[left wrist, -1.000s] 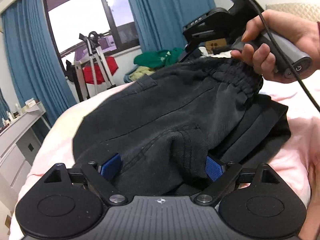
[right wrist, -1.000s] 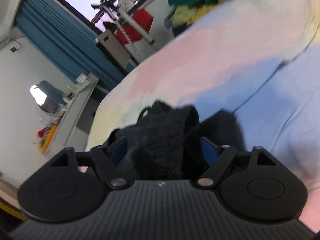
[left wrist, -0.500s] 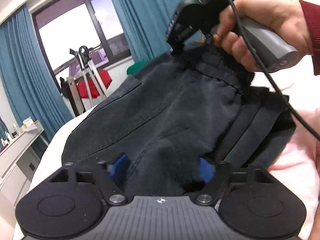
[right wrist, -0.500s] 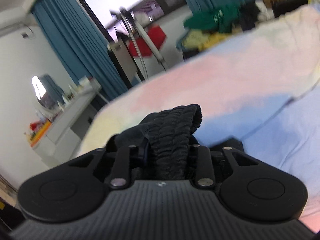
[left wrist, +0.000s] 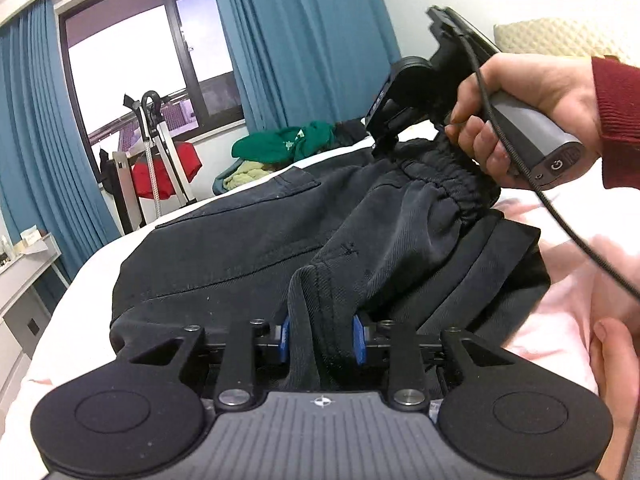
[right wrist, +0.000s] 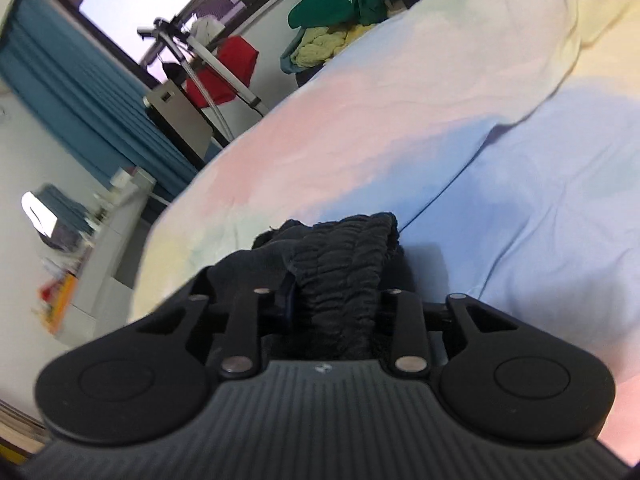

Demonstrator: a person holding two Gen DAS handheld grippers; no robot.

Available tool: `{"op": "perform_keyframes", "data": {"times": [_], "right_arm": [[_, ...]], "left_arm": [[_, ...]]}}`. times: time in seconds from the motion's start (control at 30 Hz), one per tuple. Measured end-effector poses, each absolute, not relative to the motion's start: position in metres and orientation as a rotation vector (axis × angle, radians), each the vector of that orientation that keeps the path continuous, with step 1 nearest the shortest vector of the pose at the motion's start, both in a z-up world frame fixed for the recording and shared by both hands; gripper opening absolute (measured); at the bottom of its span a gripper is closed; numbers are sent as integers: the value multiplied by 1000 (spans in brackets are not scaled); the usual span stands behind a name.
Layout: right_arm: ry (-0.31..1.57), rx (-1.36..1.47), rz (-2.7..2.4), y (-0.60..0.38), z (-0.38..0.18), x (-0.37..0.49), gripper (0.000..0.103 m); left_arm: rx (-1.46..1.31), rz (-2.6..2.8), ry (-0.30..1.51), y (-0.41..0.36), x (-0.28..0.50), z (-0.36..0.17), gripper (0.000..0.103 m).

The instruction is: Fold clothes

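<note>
Dark trousers (left wrist: 256,248) lie on the bed (right wrist: 400,128); left gripper (left wrist: 320,340) pinches a seam fold, right gripper (right wrist: 332,304) clamps the waistband (right wrist: 344,248).

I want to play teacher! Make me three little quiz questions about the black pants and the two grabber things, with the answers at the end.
1. True or false: the left gripper is shut on a fold of the black pants.
2. Which part of the pants does the right gripper pinch? A) a leg end B) the stretchy waistband C) a pocket
3. Fill in: the pants lie on a pastel ____.

Key: 1 true. 2 B. 3 bedsheet.
</note>
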State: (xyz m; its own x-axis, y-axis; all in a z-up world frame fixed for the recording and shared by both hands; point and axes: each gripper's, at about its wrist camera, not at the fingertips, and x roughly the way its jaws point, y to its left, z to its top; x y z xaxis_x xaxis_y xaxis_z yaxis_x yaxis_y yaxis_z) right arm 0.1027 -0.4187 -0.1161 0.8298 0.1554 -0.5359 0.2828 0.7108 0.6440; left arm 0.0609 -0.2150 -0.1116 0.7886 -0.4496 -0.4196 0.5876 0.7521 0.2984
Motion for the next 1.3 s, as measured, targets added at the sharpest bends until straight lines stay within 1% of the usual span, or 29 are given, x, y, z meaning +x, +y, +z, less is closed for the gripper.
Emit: {"op": "perform_keyframes", "data": {"times": [0.03, 0.07, 0.13, 0.17, 0.23, 0.33, 0.4, 0.43, 0.5, 0.53, 0.7, 0.77, 0.8, 0.83, 0.9, 0.93, 0.97, 1.0, 1.03, 1.07, 1.1, 1.2, 1.3], "right_arm": [[595, 799, -62, -419, -115, 100, 44], [587, 793, -56, -418, -113, 96, 46], [570, 775, -61, -413, -106, 84, 57], [560, 766, -63, -410, -102, 78, 60], [505, 778, -75, -410, -93, 59, 71], [404, 853, -132, -412, -83, 30, 76], [391, 894, -173, -411, -85, 13, 86], [393, 910, -191, -409, -87, 5, 86], [443, 911, -200, -400, -94, -3, 86], [465, 915, -198, -396, -98, -7, 86], [518, 990, -129, -379, -120, -22, 86], [518, 936, -108, -372, -118, -17, 86], [528, 874, -116, -366, -116, -13, 83], [535, 812, -126, -360, -114, -9, 68], [533, 690, -152, -344, -110, -6, 57], [524, 629, -147, -338, -106, -6, 46], [505, 576, -140, -333, -101, -8, 41], [483, 527, -137, -327, -96, -10, 25], [455, 492, -146, -323, -90, -15, 21], [427, 482, -150, -322, -86, -18, 20], [400, 496, -146, -323, -83, -23, 19], [393, 493, -198, -325, -80, -28, 19], [484, 544, -243, -335, -93, -22, 21]], "left_arm": [[430, -576, 335, -214, 63, -111, 32], [425, -575, 336, -213, 64, -110, 32], [418, -572, 337, -211, 65, -109, 34], [415, -571, 337, -209, 65, -109, 35], [407, -568, 338, -207, 65, -108, 36], [409, -568, 332, -204, 63, -106, 41], [418, -559, 324, -202, 53, -107, 46], [425, -550, 317, -202, 51, -108, 51], [439, -533, 308, -200, 46, -108, 76], [445, -526, 307, -199, 44, -108, 79], [479, -489, 306, -192, 34, -106, 81], [492, -475, 305, -190, 30, -105, 81], [495, -466, 308, -188, 28, -105, 81], [491, -457, 316, -186, 27, -105, 80], [470, -441, 337, -182, 29, -103, 75], [458, -433, 348, -179, 31, -101, 72], [443, -429, 358, -177, 32, -100, 64], [422, -440, 362, -174, 32, -99, 55], [400, -460, 360, -170, 32, -96, 50], [377, -480, 358, -167, 31, -94, 35], [355, -499, 355, -164, 31, -91, 15], [316, -549, 343, -159, 25, -82, 14], [302, -566, 365, -157, 26, -83, 14]]}}
